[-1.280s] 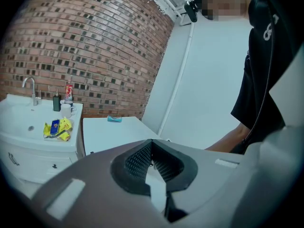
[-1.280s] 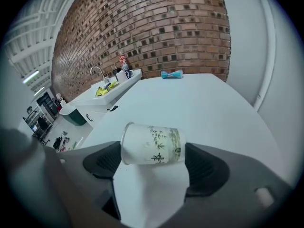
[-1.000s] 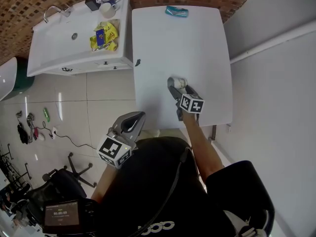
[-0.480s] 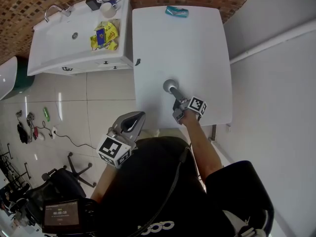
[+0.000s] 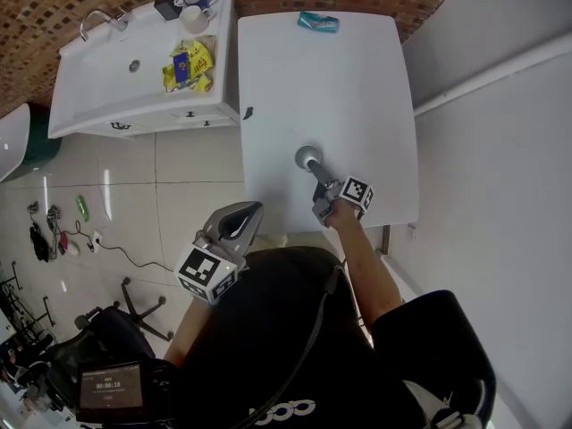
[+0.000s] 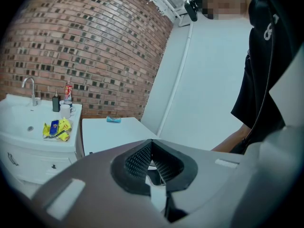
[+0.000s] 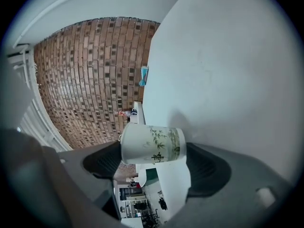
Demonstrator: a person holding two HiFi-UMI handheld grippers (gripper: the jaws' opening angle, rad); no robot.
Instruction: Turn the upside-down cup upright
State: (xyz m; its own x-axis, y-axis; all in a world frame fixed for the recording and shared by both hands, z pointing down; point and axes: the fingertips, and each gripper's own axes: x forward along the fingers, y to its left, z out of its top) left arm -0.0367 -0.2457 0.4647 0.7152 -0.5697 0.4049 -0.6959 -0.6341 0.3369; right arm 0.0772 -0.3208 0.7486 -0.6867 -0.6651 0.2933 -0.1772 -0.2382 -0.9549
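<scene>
White ceramic cup with a green bamboo print (image 7: 152, 145), held across its side wall by the right claw (image 7: 154, 164); the dark ribbed pads (image 7: 102, 161) press on opposite sides of the wall; the base is turned toward the white rectangular desk (image 7: 228, 70) and the mouth away from it, so the cup reads as close to upright. In the head view it shows as a grey round opening (image 5: 307, 156) at the tip of the right claw (image 5: 314, 167), over the near half of the desk (image 5: 357, 79); whether the base already rests on the surface cannot be told.

Likely hazards, as judged from this pose: the glazed wall is smooth and slightly tapered, so a loose grip could let the cup slide down between the pads; release while the base is tilted or clear of the surface could tip it onto its side, and it might then roll toward the near edge; a pad dragging on the wall as the claw opens could pull it over.

Left claw (image 6: 152, 148): closed on nothing; hangs off the near left corner of the desk (image 5: 239, 222), idle. Small teal packet (image 5: 319, 21) at the far edge, well apart; no obstacle.
</scene>
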